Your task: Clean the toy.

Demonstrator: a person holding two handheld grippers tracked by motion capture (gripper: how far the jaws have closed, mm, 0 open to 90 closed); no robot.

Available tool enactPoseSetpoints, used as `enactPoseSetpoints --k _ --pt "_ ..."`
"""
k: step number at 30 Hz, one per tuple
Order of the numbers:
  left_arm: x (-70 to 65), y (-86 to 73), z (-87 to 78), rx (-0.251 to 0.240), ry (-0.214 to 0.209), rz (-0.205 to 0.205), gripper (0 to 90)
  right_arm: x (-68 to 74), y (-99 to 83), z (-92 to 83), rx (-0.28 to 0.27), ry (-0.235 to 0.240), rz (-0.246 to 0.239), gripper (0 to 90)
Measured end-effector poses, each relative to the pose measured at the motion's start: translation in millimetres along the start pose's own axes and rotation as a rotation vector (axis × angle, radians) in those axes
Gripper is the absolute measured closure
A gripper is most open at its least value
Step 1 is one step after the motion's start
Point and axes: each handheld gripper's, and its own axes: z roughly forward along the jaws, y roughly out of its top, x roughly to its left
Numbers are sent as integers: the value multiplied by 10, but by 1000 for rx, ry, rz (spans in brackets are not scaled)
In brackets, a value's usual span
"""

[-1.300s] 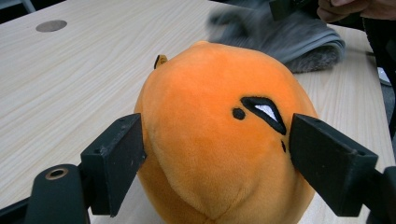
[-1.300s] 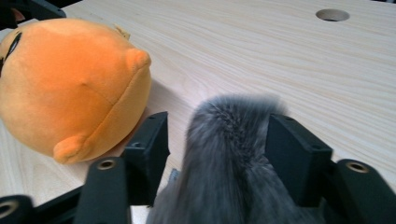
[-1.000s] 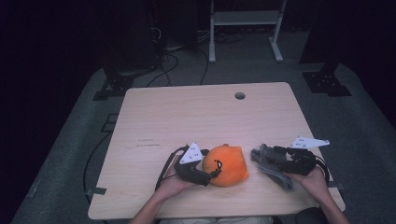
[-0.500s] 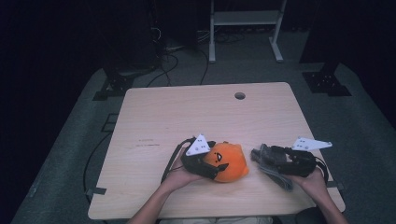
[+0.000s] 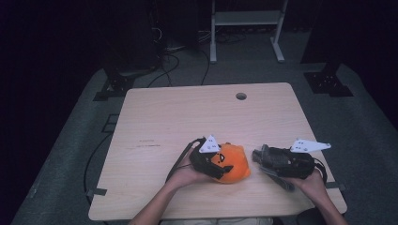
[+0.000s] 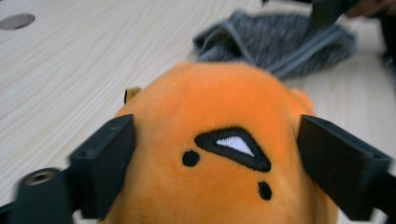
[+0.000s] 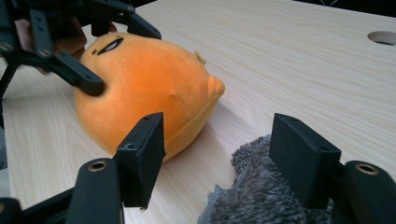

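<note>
**Lifting the plush cleanly**

Plush lying on its side on the tabletop, near the front edge, face towards the left tongs. Left tongs clamped on plush, one jaw on each flank of the face, having just closed in on it. Right tongs open, just widened further, with the edge of the grey cloth lying loose between the jaws, pressed by neither. Cloth just beside the plush, apart from it by a narrow strip of bare wood.

Probably the step in hand: securing the plush for a lift or a shift.

- Squeeze only enough to dent the soft sides; too hard, and likely to bulge out forwards or pop free.
- Set the jaws level across the widest part, not near the rounded crown, where slipping seems likelier.
- Raise straight up before carrying sideways, to avoid dragging the seam along the tabletop.
- Move away from the cloth rather than across it, so as not to snag or sweep it along.
- Hold the right tongs clear of the path; close them on the cloth only if meaning to take it, and then lower down, on a thicker fold.
- Watch for sagging: a heavy soft body may tilt in a two-point grip.
</note>
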Motion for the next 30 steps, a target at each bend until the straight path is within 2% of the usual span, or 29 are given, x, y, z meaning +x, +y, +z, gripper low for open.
enactPoseSetpoints --k 4,6,7,8,9,13,17,19,21,22,23,25,30 --pt "-57 22 -43 0 54 40 362 9 8 6 -3 3 -3 345" --pt "-73 43 -78 -50 54 28 402 9 10 5 -6 3 -1 344" --pt "-62 57 -88 -81 64 8 407 7 10 4 -7 3 -1 344" --pt "-44 65 -93 -89 71 -2 408 2 9 2 -10 1 -2 344" --pt "-6 75 -82 -102 96 -11 407 0 8 0 -11 0 1 345" --pt "168 113 -57 -153 195 -46 399 -19 7 1 -15 0 9 344" --pt "324 138 -22 -176 237 -77 390 -37 0 10 -14 -1 13 342" --pt "391 124 32 -160 243 -100 381 -44 -1 12 -12 -3 15 339" --pt "433 80 101 -128 233 -117 349 -46 -4 12 -10 -6 17 337" --pt "436 64 103 -131 227 -123 317 -47 -6 9 -8 -7 15 337" --pt "439 56 85 -137 222 -134 296 -45 -7 6 -8 -8 16 337" --pt "444 56 37 -136 220 -147 201 -54 -13 -3 -15 -12 14 336" --pt "434 35 -138 -148 231 -149 141 -79 -13 -10 -17 -20 28 333"
